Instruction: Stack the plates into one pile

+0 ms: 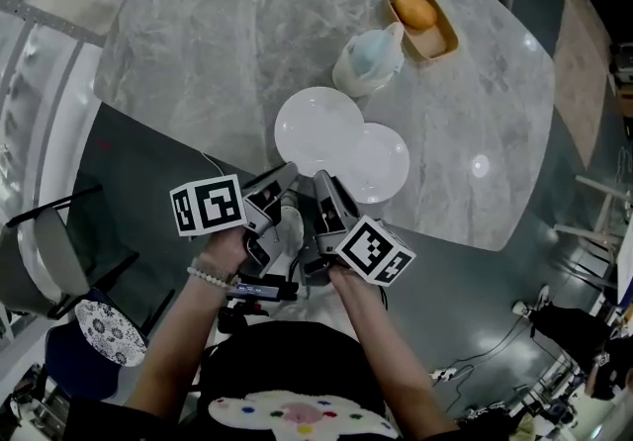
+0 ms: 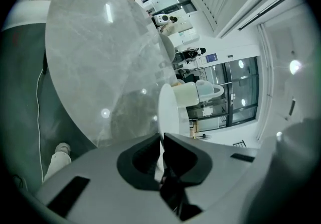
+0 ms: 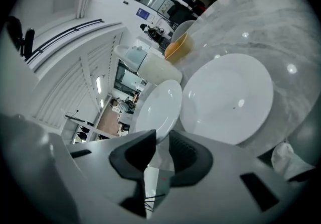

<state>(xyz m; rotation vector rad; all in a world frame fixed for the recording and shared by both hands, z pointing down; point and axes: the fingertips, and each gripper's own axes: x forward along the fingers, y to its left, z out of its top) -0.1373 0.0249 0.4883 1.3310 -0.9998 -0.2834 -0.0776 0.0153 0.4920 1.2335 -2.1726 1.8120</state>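
Two white plates lie near the front edge of the marble table (image 1: 218,44). The larger plate (image 1: 318,131) (image 2: 168,110) (image 3: 159,107) looks tipped up at its near rim and overlaps the smaller plate (image 1: 378,162) (image 3: 228,100), which lies flat to its right. My left gripper (image 1: 289,172) (image 2: 161,138) is shut on the larger plate's near rim; in the left gripper view the plate shows edge-on and runs into the jaws. My right gripper (image 1: 321,180) (image 3: 161,137) sits right beside it, and the same rim reaches between its jaws, which stand narrowly apart around it.
Behind the plates stand a pale pitcher (image 1: 371,58) (image 3: 150,67) and a yellow tray (image 1: 440,39) holding an orange lump (image 1: 415,10). A chair (image 1: 40,251) stands on the floor at the left. Cables and gear lie at the lower right.
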